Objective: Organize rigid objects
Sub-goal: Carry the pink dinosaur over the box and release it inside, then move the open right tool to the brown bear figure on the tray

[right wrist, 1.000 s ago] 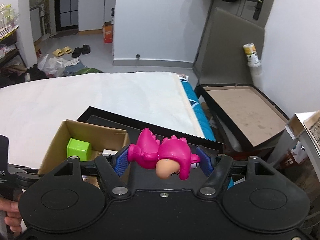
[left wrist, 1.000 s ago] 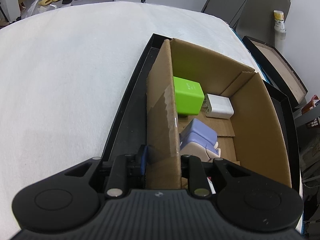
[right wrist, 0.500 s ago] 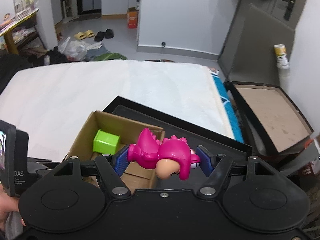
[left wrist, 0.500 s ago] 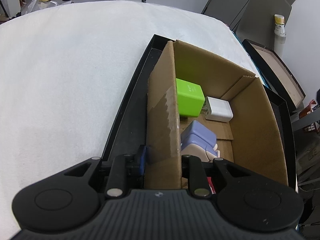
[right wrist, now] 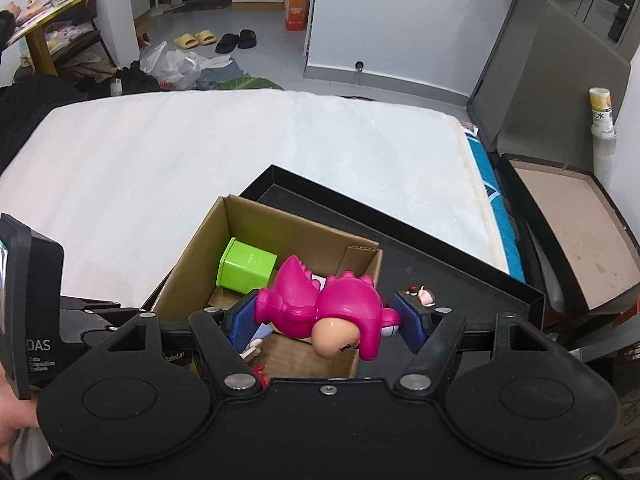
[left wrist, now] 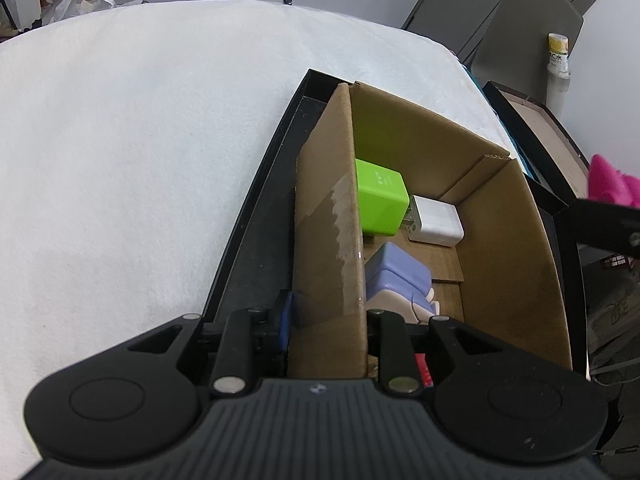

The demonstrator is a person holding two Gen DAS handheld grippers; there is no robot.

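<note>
Left gripper (left wrist: 326, 312) clamped on left wall of cardboard box (left wrist: 516, 216), jaws easing open | box sits in black tray (right wrist: 460, 256); green cube (left wrist: 380, 204), white charger (left wrist: 436, 220) at far end, lilac block (left wrist: 396, 276) nearer | right gripper (right wrist: 326, 316) clamped on pink dinosaur toy (right wrist: 320, 308), above box's right edge

yellow slippers (right wrist: 195, 38) and black slippers (right wrist: 236, 40) lie side by side on the floor.
</note>
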